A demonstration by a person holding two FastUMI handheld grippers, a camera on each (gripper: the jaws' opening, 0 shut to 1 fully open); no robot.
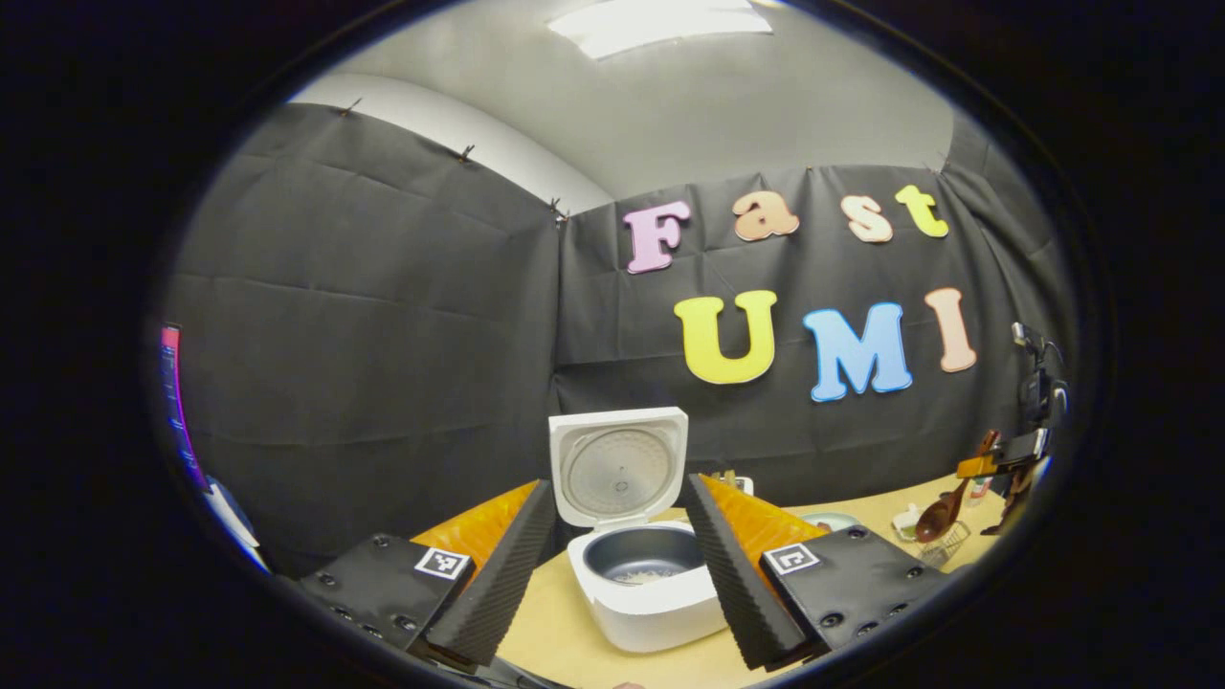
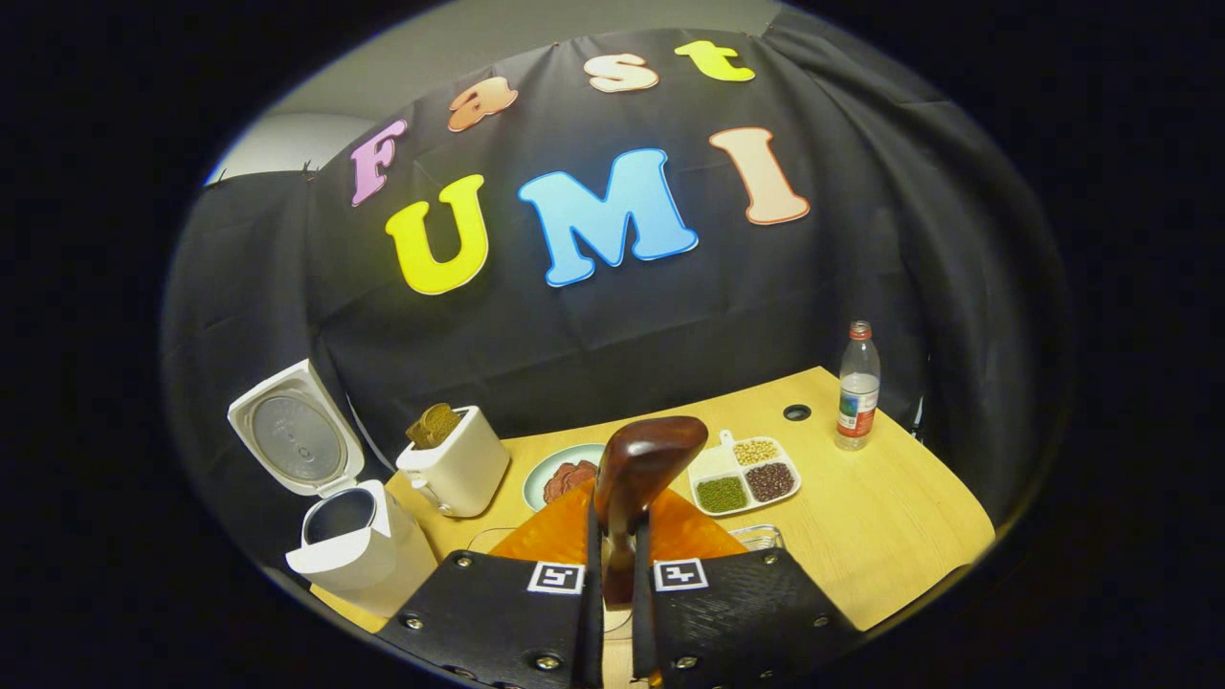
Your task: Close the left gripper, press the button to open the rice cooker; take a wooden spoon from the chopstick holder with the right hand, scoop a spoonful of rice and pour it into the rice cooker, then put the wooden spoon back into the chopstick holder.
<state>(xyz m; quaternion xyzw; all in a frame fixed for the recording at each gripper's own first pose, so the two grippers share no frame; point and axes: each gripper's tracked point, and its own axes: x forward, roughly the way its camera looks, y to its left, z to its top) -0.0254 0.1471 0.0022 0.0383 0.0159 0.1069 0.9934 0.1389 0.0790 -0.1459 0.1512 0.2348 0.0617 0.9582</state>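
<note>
The white rice cooker (image 1: 641, 603) stands open with its lid (image 1: 617, 469) upright, and a little rice lies in the grey inner pot. My left gripper (image 1: 612, 574) is open, its fingers wide on either side of the cooker and holding nothing. My right gripper (image 2: 617, 574) is shut on the handle of the dark wooden spoon (image 2: 646, 459), whose bowl points up and away. In the left gripper view the wooden spoon (image 1: 940, 515) hangs just above the wire chopstick holder (image 1: 946, 547) at the far right. The cooker (image 2: 359, 550) sits at the left of the right gripper view.
A white toaster (image 2: 457, 466) with bread stands beside the cooker. Behind the spoon are a plate (image 2: 536, 478) of dark food and a divided tray (image 2: 746, 476) of grains and beans. A water bottle (image 2: 857, 388) stands at the back right of the wooden table (image 2: 890, 536).
</note>
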